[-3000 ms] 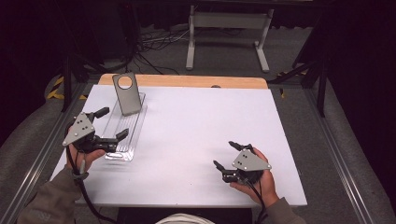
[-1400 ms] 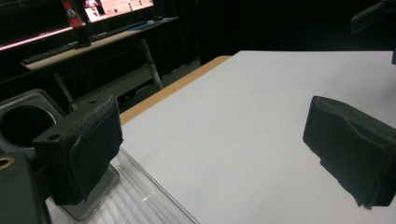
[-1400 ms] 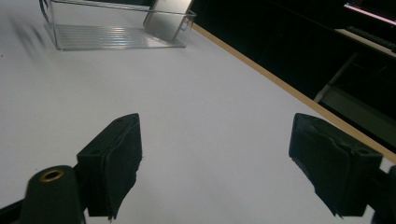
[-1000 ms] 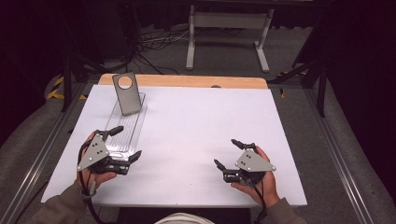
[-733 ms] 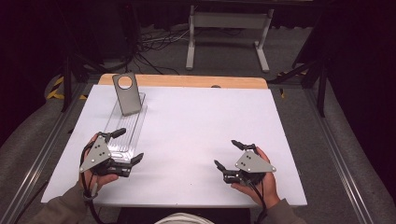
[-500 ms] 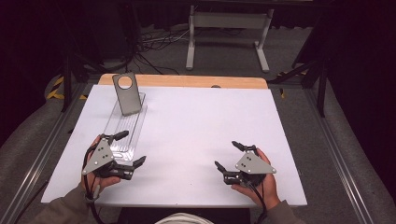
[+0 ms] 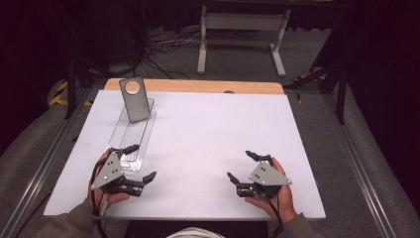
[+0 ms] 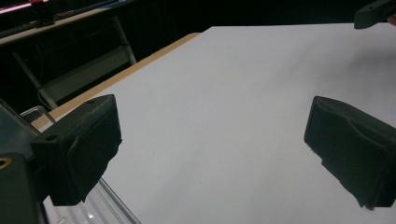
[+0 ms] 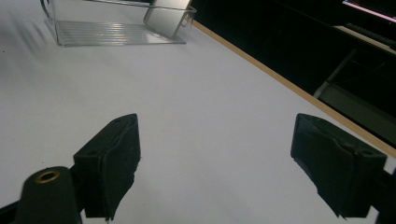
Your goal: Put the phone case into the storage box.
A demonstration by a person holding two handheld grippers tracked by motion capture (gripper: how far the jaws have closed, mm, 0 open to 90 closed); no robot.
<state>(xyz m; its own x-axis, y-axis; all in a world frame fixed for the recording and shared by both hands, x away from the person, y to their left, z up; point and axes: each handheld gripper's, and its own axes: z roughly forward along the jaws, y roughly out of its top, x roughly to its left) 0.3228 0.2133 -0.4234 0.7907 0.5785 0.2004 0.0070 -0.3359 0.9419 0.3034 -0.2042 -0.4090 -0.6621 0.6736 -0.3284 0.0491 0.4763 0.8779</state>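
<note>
**A:** So what changed? The left gripper (image 7: 136,161) was up alongside the clear tray (image 7: 133,136) a few seconds back, now it's pulled down to the near left of the desk (image 7: 208,129), just off the tray's near end. Jaws spread wide, nothing in them.

**B:** Yep, and the right gripper (image 7: 243,165) barely budged, near right of the desk, well apart from the tray. Jaws open and empty too.

**A:** Tray hasn't moved, it runs lengthwise along the left side with that grey plate (image 7: 134,99) with the round hole leaning up at its far end.

**B:** Nothing between either gripper and the tray, just bare white desk. White frame (image 7: 241,29) on the floor behind.
</note>
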